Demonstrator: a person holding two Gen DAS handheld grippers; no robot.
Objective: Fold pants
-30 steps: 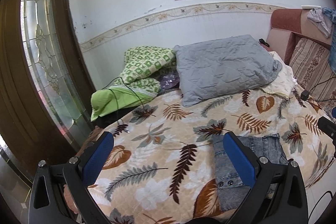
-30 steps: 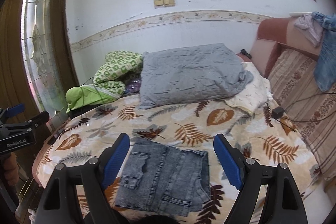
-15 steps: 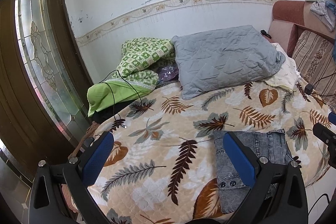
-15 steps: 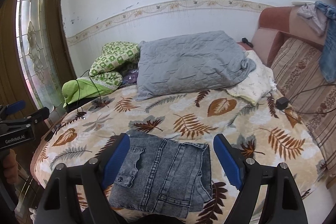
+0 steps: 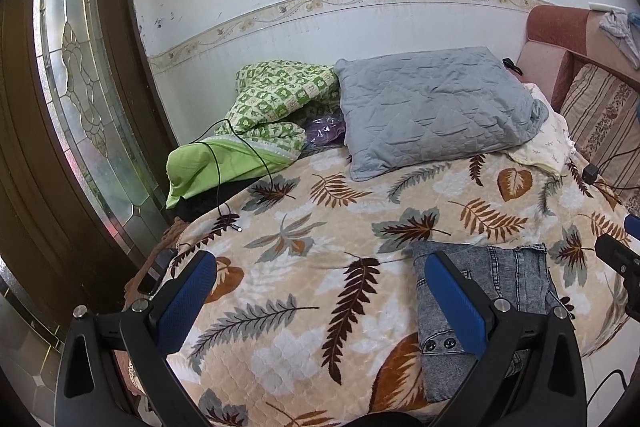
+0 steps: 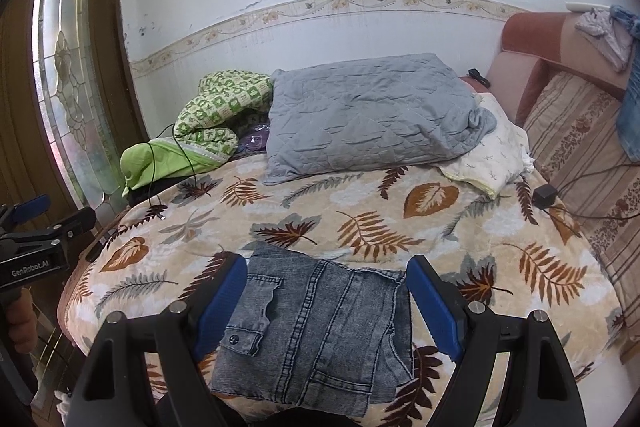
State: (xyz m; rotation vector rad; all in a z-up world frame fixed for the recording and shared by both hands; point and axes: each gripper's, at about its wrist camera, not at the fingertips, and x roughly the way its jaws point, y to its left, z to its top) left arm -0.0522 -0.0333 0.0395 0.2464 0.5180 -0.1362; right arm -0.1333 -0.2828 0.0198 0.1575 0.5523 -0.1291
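Grey washed denim pants (image 6: 316,331) lie folded into a flat rectangle near the front edge of the bed, on a leaf-print blanket (image 6: 360,219). My right gripper (image 6: 326,291) hovers above them, open, its blue pads apart and nothing between them. In the left wrist view the pants (image 5: 504,287) sit at the lower right, partly behind the right finger. My left gripper (image 5: 320,291) is open over the bare blanket (image 5: 304,267) to the left of the pants. Each gripper shows at the edge of the other's view.
A grey pillow (image 6: 368,115) and a green patterned quilt (image 6: 216,111) lie at the back by the wall. A black cable (image 5: 224,171) trails over the green bedding. A striped sofa back (image 6: 580,155) with a charger (image 6: 544,195) borders the right; a wooden door (image 5: 60,107) stands left.
Both views have tilted down a little and drawn nearer the bed; the pants sit slightly higher in frame. Both grippers stay open and the pants have not moved.
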